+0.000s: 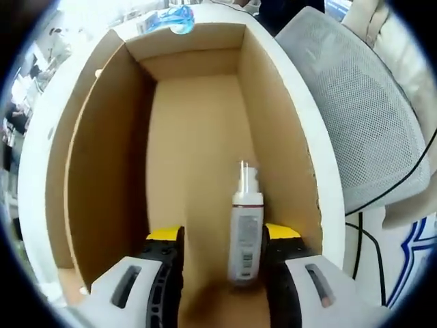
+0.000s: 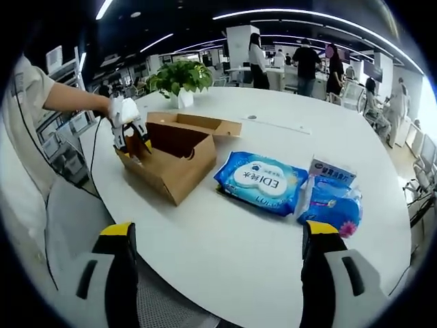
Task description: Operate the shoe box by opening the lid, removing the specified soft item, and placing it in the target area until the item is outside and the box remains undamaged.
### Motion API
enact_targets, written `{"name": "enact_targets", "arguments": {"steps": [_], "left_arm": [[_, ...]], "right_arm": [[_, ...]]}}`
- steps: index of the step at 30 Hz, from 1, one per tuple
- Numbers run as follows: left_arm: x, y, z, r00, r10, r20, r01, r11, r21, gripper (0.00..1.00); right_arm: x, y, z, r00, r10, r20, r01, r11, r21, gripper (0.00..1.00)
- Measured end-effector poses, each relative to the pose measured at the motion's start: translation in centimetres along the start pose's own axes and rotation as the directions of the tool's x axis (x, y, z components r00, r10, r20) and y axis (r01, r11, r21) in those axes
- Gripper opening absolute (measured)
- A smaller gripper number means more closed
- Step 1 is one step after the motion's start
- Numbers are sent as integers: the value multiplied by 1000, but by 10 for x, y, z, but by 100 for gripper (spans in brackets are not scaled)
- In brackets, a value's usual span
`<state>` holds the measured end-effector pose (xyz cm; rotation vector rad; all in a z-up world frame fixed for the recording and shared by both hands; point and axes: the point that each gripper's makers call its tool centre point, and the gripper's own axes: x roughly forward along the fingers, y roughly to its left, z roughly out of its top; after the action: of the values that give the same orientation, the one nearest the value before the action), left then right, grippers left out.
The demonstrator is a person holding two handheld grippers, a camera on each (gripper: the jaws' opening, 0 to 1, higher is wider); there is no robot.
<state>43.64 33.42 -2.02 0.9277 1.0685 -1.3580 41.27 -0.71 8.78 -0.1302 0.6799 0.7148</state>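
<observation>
While the white bench [image 2: 273, 225] stood in an office, the open box [image 1: 198, 137] held a bottle [image 1: 246, 225]; left jaws released around it, right jaws released.

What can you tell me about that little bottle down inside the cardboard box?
The bottle is small and slim, white and plastic-looking, with a dark red band near its shoulder, small print low on its body, and a clear pump-spray top. It lies on the brown cardboard box floor, spray end pointing toward the far wall, close to the right side wall. The left tool is open around it, the bottle sitting nearer one finger; whether that finger touches it is unclear.
</observation>
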Motion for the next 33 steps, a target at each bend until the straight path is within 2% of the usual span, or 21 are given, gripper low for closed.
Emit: {"name": "enact_targets", "arguments": {"steps": [11,19,28,33], "left_arm": [[10,-7,-4,1000,-14,-24,14,1000,9,22],[7,2,-2,999,33,-16,-33,999,24,20],[-4,15,5,995,94,13,-94,995,-25,18],[-12,14,11,994,107,28,-106,993,-48,18]], "right_arm": [[0,1,7,1000,-7,27,7,1000,-13,93],[-3,1,14,998,-13,68,15,1000,-23,90],[-5,5,22,994,-1,109,7,998,-59,89],[-5,8,26,993,15,119,-8,998,-65,87]]}}
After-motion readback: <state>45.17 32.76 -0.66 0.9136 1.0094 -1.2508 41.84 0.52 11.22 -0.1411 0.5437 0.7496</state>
